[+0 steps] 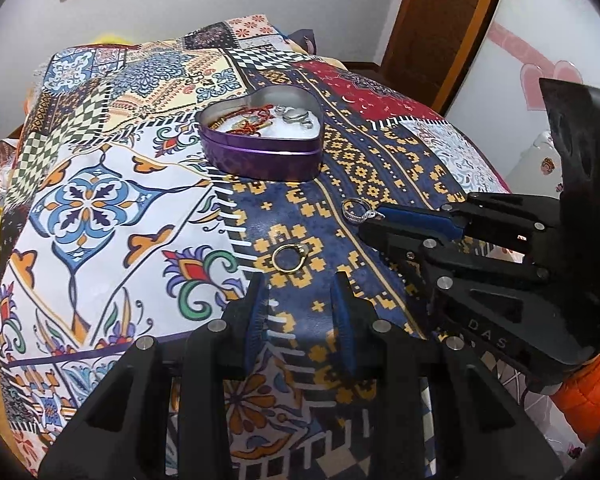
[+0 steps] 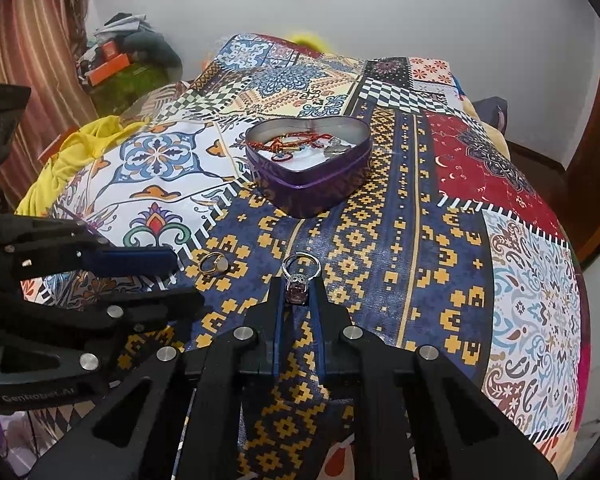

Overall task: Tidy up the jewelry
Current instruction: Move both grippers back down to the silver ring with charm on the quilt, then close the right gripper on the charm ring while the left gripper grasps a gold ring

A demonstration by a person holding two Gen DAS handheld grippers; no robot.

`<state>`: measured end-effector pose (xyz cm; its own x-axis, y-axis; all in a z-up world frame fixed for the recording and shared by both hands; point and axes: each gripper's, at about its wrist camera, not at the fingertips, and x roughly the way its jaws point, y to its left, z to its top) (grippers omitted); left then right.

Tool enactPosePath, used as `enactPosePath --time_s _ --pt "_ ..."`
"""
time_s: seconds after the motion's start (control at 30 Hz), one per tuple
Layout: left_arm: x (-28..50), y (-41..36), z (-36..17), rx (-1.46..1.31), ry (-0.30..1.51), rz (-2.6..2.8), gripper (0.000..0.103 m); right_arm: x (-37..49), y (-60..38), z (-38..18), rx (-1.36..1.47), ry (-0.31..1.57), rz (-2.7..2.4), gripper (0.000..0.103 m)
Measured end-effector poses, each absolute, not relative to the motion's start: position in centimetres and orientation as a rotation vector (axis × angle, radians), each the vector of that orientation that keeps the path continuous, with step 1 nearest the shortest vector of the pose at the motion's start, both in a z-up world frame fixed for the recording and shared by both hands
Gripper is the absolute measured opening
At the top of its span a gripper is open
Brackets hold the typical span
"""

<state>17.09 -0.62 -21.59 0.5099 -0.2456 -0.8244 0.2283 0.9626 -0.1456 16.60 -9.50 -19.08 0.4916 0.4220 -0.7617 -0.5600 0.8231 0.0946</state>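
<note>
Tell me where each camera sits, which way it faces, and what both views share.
Left wrist: on the left gripper, looking down along its open jaws at the gold ring; the right gripper enters from the right.
Right wrist: on the right gripper, looking down along jaws shut on the silver ring; the left gripper enters from the left.
Shared: the patterned bedspread, the purple heart tin, both rings.

I see a silver ring [image 2: 302, 270] with a purple stone standing upright mid-bedspread; a gold ring [image 1: 289, 257] lies flat nearby, the open purple heart tin [image 1: 264, 136] beyond.
</note>
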Motion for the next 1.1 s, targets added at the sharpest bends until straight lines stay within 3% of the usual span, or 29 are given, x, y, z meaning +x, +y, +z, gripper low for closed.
enactPosePath --time_s 0.83,0.97,1.1 --pt "20.1 -1.2 -22.5 -0.038 1.034 -0.278 0.032 16.7 -11.5 -17.9 -0.104 0.833 0.587 0.011" --pt "20.1 -0.9 -22.6 -0.041 1.026 -0.264 0.020 16.6 -11.6 -17.6 -0.101 0.828 0.582 0.011" --pt "19.8 -0.4 -22.5 -0.062 1.016 -0.268 0.020 16.5 -11.7 -17.5 -0.103 0.826 0.581 0.011"
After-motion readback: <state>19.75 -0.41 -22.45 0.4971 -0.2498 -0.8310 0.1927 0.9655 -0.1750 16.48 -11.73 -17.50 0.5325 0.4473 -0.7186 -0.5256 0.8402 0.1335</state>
